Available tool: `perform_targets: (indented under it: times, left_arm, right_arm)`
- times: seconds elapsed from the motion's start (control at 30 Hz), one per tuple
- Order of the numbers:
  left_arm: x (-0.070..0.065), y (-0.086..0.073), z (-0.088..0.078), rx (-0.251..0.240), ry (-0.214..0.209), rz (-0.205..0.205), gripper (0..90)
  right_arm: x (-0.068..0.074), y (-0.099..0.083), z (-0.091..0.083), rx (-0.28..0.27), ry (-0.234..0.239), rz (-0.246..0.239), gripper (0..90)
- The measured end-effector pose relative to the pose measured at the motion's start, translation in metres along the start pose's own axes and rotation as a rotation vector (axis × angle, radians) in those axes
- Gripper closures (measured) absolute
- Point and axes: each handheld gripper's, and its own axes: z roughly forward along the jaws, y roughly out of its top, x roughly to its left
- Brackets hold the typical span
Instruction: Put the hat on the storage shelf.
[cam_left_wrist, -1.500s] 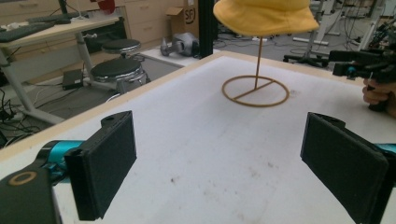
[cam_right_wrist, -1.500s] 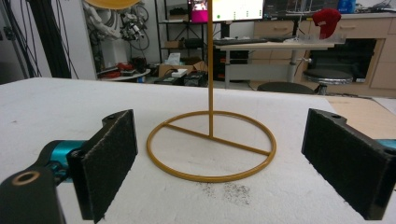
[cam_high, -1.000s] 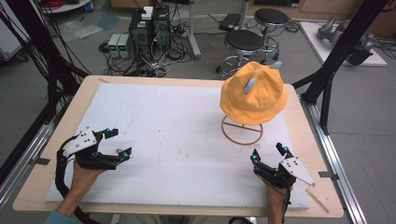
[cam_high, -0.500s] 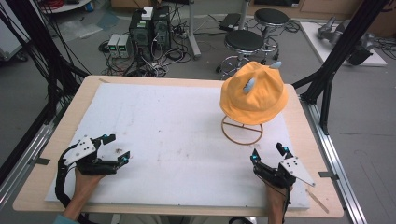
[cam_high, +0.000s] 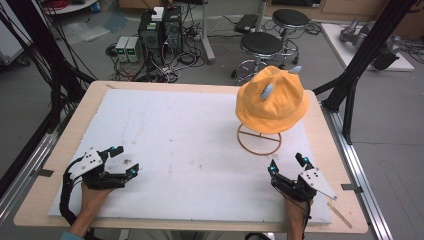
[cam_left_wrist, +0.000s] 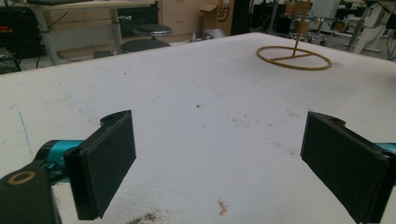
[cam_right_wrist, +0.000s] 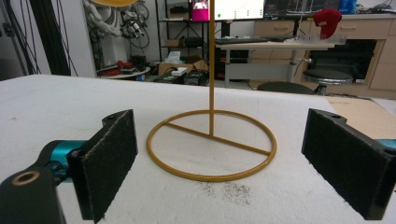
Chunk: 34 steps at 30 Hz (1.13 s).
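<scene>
The left hand-held gripper (cam_high: 121, 160) sits low at the near left, jaws spread wide and empty, pointing to the right and a little forward. The right hand-held gripper (cam_high: 287, 164) sits low at the near right, jaws likewise wide apart, pointing forward. Forearms enter from below.

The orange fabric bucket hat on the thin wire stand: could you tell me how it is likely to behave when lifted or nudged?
The orange fabric bucket hat will probably be soft and floppy, since its brim droops unevenly. It looks light for its size. The thin golden wire stand under it is a slim pole on an open ring base, so a sideways push might tip it or slide it across the white foam table cover.
</scene>
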Motion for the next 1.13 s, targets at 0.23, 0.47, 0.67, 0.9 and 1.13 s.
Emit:
perform_targets:
  times: [0.23, 0.47, 0.67, 0.9, 1.13]
  left_arm:
    - [0.0000, -0.0003, -0.0006, -0.004, 0.006, -0.004, 10.5]
    - [0.0002, -0.0004, -0.0006, -0.003, 0.009, -0.005, 10.5]
    - [0.0003, -0.0004, -0.0003, -0.002, 0.010, -0.006, 10.6]
    - [0.0004, -0.0004, -0.0004, -0.004, 0.011, -0.012, 10.6]
    - [0.0003, -0.0007, -0.0008, -0.009, 0.013, -0.013, 10.6]
  right_arm:
    - [0.0001, 0.0000, -0.0002, 0.001, 0.002, 0.004, 9.3]
    - [-0.0001, -0.0001, -0.0002, 0.001, 0.003, 0.004, 9.3]
    - [-0.0003, -0.0001, -0.0004, 0.000, 0.004, 0.006, 9.3]
    - [-0.0003, -0.0001, -0.0003, 0.000, 0.004, 0.005, 9.3]
    - [-0.0003, -0.0001, -0.0001, 0.001, 0.003, 0.003, 9.3]
